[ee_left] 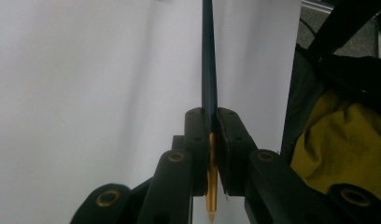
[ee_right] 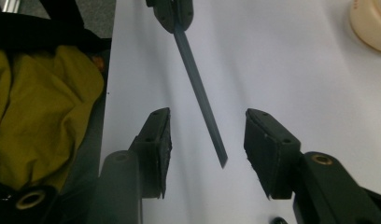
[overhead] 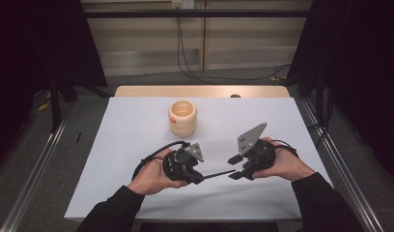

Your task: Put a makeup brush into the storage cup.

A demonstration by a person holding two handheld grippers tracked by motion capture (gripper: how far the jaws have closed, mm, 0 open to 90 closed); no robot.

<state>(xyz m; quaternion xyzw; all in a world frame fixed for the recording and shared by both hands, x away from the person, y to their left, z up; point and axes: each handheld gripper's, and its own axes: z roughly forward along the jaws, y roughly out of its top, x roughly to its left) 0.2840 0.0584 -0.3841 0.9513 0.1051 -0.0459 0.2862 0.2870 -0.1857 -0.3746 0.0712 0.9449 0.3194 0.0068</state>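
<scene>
My left gripper (overhead: 201, 178) is shut on a thin dark blue pencil (overhead: 219, 173) that points right, level over the white table. In the left gripper view my left gripper (ee_left: 212, 114) pinches the pencil (ee_left: 208, 60), whose gold pointed end sticks out behind the pads. My right gripper (overhead: 233, 167) faces it from the right. In the right gripper view my right gripper (ee_right: 207, 121) stands open, and the pencil's free end (ee_right: 198, 93) lies between the jaws, touching neither pad. The left gripper (ee_right: 172, 14) shows at the top of that view.
A cream ribbed cup (overhead: 182, 117) stands at the table's far middle, and its edge (ee_right: 373, 21) shows in the right gripper view. The white table top (overhead: 137, 135) has dark floor and metal rails beside it. A yellow cloth (ee_left: 338, 135) lies past the near edge.
</scene>
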